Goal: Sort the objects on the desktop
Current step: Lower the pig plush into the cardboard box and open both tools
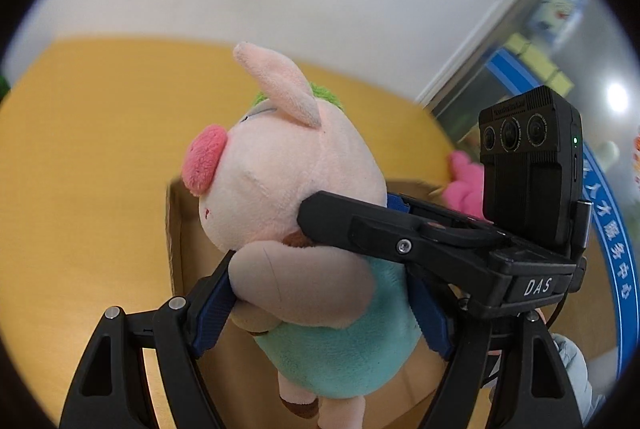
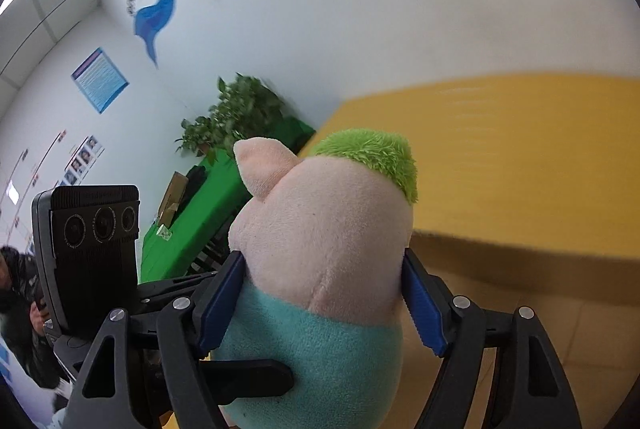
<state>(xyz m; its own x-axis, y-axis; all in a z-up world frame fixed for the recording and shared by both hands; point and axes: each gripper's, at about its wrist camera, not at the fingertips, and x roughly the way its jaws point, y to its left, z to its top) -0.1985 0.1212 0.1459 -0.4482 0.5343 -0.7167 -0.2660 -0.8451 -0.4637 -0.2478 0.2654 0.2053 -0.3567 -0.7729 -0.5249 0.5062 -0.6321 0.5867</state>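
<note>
Plush and light, the pig toy (image 1: 296, 197) sits squeezed between both the left gripper (image 1: 324, 305) and right gripper (image 2: 324, 305) jaws (soft, yielding), best held around its teal belly.

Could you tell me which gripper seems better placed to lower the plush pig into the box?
Probably the left gripper: it clamps the plush pig with the cardboard box open behind it. The right gripper grips too, at its neck.
</note>
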